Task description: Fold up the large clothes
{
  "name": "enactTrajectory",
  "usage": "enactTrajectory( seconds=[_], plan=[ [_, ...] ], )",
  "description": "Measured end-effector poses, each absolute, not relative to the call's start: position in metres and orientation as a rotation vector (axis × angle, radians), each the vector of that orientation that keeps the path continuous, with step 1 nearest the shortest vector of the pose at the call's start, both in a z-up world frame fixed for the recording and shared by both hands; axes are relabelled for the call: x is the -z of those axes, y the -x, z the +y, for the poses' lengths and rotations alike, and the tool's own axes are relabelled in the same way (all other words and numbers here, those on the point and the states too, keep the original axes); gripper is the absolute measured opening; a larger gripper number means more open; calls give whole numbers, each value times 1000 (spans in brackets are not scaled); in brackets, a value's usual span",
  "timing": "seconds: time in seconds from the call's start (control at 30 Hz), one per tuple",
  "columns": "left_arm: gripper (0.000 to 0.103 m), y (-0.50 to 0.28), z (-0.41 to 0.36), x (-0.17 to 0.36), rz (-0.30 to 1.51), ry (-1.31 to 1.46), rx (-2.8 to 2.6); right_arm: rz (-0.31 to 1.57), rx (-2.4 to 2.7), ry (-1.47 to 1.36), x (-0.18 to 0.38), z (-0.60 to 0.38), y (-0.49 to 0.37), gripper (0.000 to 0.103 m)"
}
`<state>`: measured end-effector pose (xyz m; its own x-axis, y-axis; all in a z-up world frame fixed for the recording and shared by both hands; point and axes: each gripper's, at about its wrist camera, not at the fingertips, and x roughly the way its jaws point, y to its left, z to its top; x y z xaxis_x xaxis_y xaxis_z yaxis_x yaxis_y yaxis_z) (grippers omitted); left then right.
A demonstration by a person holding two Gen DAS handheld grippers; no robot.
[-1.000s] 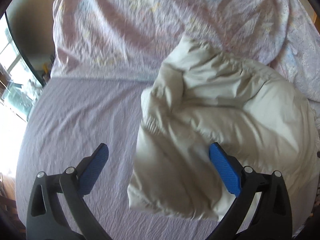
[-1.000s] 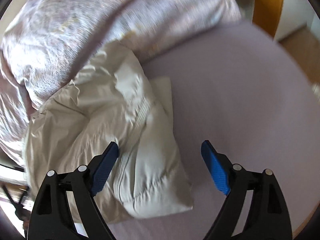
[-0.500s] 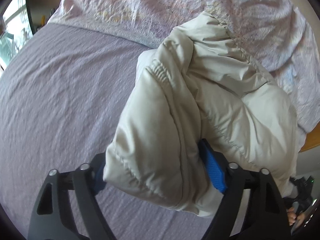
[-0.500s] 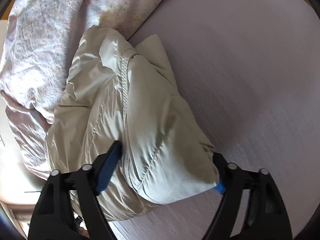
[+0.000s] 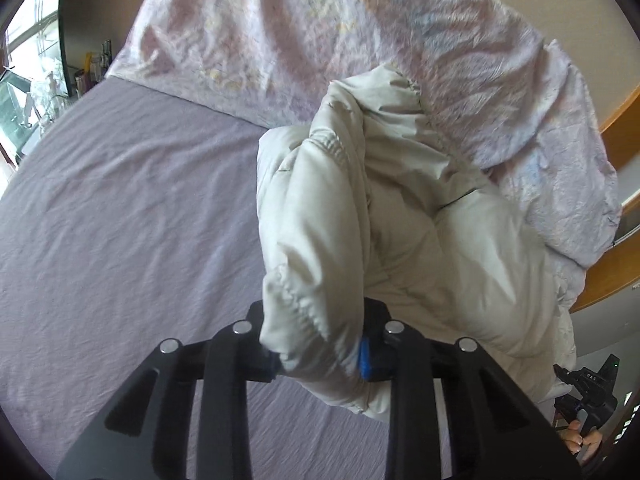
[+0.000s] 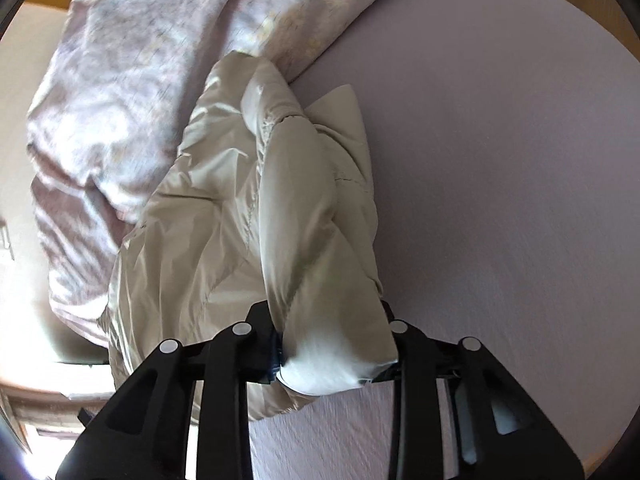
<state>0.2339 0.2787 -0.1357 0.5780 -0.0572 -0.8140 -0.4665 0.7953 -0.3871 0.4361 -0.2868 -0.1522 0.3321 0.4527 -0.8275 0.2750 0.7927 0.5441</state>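
Observation:
A puffy cream jacket (image 5: pixel 400 216) lies bunched on a bed with a lilac sheet (image 5: pixel 120 208). In the left wrist view my left gripper (image 5: pixel 320 354) has its jaws closing on a gathered cuff-like end of the jacket, the blue pads pressing into the padding. In the right wrist view the same jacket (image 6: pixel 248 200) stretches away from my right gripper (image 6: pixel 334 360), whose jaws are also closing on a thick fold of it. Both pads are mostly buried in the fabric.
A crumpled pink floral duvet (image 5: pixel 320 40) is heaped at the far side of the bed, partly under the jacket. A wooden bed frame (image 5: pixel 620 120) runs along the right. A windowsill with small bottles (image 5: pixel 88 72) is at far left. A hand on a gripper handle (image 5: pixel 580 436) shows at lower right.
Both grippers went from wide open over the jacket to closed on its folds. The jacket's gripped ends have been drawn up and bunched between the jaws.

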Motion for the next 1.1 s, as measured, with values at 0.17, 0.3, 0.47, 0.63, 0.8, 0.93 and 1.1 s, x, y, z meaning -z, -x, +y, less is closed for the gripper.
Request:
enactTrajectory(
  seconds=[0.17,0.3,0.47,0.63,0.8,0.93,1.1],
  plan=[
    [28,-190,286,127,953,620,-276,1300,-208,-697,159,-279,-390,30],
    [28,-153,295,130,985,611,-303,1321,-236,-717,166,-275,-355,30],
    [31,-128,289,131,1009,562,-318,1327,-240,-690,155,-277,-337,32],
    [44,-122,286,135,1025,523,-377,1309,-154,-514,133,-268,-346,46],
    [61,-114,290,138,1027,554,-400,1172,-43,-240,97,-252,-351,51],
    [71,-109,295,142,1029,586,-396,1101,-78,-183,73,-232,-359,52],
    [75,-113,292,146,1054,585,-384,1093,-239,-152,64,-177,-372,52]
  ],
)
